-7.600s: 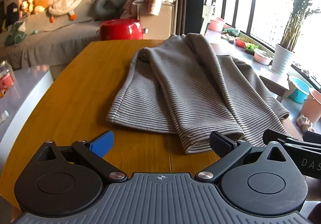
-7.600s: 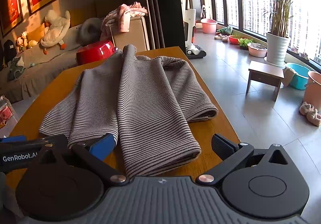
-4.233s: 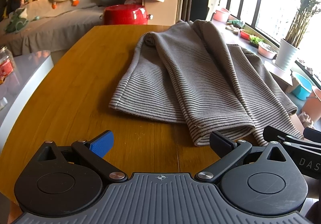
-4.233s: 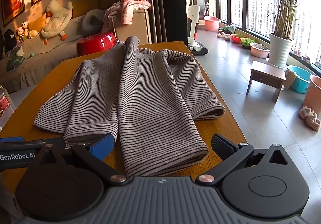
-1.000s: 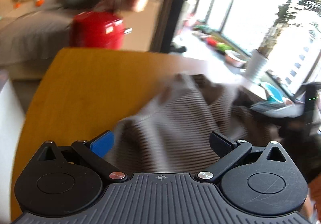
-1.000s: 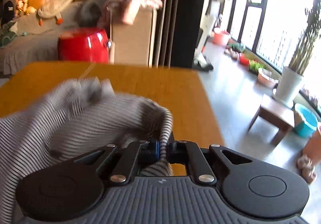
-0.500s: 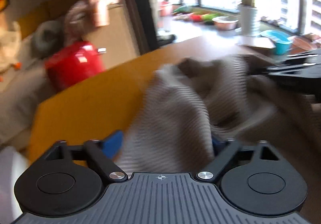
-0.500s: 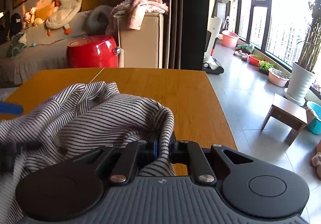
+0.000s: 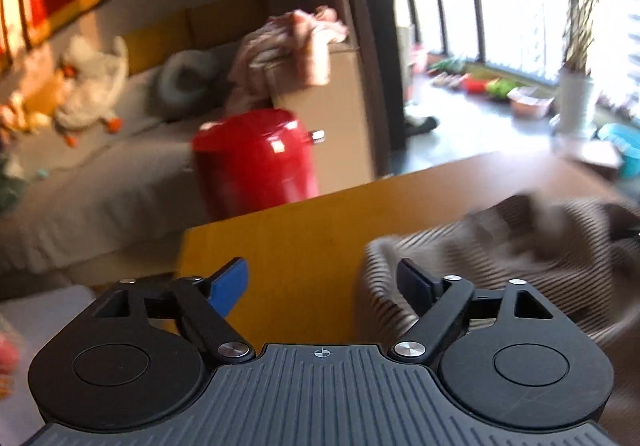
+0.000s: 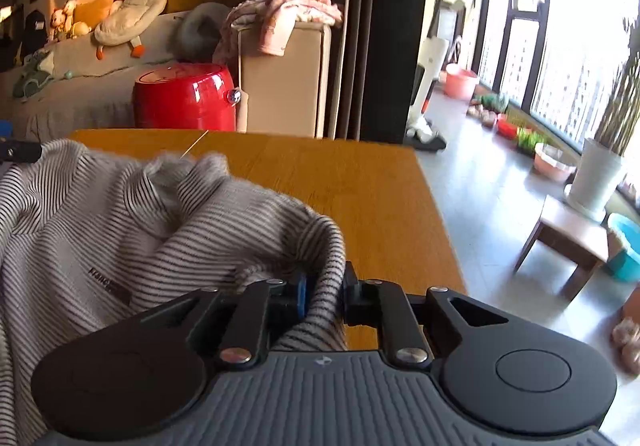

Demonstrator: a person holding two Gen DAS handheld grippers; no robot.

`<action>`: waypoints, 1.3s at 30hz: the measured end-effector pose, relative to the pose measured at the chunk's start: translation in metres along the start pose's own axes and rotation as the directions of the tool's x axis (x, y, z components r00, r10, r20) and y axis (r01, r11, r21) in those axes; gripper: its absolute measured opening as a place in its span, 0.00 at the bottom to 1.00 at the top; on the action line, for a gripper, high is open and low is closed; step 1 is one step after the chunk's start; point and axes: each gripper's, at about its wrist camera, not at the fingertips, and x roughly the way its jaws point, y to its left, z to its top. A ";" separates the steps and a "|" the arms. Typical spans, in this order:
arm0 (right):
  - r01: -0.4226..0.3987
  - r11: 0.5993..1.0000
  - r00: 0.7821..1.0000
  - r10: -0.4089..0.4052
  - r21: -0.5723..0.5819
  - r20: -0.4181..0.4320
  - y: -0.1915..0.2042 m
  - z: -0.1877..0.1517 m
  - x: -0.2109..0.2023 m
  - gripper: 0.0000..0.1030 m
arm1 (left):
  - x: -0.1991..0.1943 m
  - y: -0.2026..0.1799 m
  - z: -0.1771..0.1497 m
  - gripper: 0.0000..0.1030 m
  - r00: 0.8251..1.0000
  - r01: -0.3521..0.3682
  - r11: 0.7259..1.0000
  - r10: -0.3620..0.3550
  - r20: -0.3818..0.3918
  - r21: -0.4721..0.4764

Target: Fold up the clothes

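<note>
Striped garment (image 10: 120,230) lies bunched on the wooden counter (image 10: 360,182), one edge pinched in the right gripper (image 10: 324,294), jaws clamped on the fabric, likely so it can be lifted or drawn over. Left gripper (image 9: 320,282) sits just left of the heap, jaws wide apart, holding nothing. Beyond the counter: red stool (image 10: 184,98), sofa (image 10: 80,86) with plush toys, bright windows.

The only writing sits on a small dark label (image 10: 109,283) sewn onto the striped garment (image 10: 120,230), just left of the right tool (image 10: 323,292). Its pale letters begin "Franc"; the rest runs into a fold and cannot be read. The left wrist view is too blurred to show any text.
</note>
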 end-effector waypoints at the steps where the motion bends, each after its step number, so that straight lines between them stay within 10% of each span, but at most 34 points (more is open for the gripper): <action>1: 0.004 1.000 1.000 -0.003 -0.031 0.016 0.001 0.004 -0.001 0.14 | 0.003 -0.003 -0.001 0.91 1.000 0.022 1.000 -0.022 0.002 0.008; 10: 0.159 0.983 0.984 -0.165 -0.095 -0.060 -0.029 0.017 0.032 0.14 | 0.045 0.040 -0.029 0.90 0.975 -0.199 0.980 0.199 -0.097 0.012; 15: 0.125 0.992 0.991 -0.125 -0.016 0.049 -0.024 0.038 0.005 0.17 | 0.027 0.057 -0.016 0.92 0.991 -0.113 0.990 0.105 -0.085 -0.090; 19: -0.074 0.997 0.989 0.073 0.004 0.131 0.008 0.058 -0.024 0.19 | 0.005 0.050 -0.003 0.93 0.999 0.031 0.986 -0.034 -0.019 -0.161; 23: -0.246 0.969 0.968 0.247 -0.021 0.040 0.045 0.053 -0.017 0.31 | 0.007 0.019 -0.011 0.95 0.985 0.168 0.982 -0.172 -0.034 -0.087; 26: -0.161 0.983 0.986 0.156 -0.087 -0.062 0.052 0.038 0.010 0.31 | 0.024 0.009 -0.024 0.94 0.998 0.027 1.000 -0.027 -0.058 0.002; 29: -0.051 0.993 0.995 0.041 -0.109 -0.094 0.038 0.028 0.026 0.42 | 0.046 0.033 -0.036 0.86 0.976 -0.200 0.980 0.200 -0.087 0.005; 39: -0.159 0.986 0.987 0.158 -0.046 -0.025 0.034 0.021 -0.022 0.44 | 0.005 0.034 -0.025 0.97 0.997 -0.063 0.980 0.054 -0.054 -0.190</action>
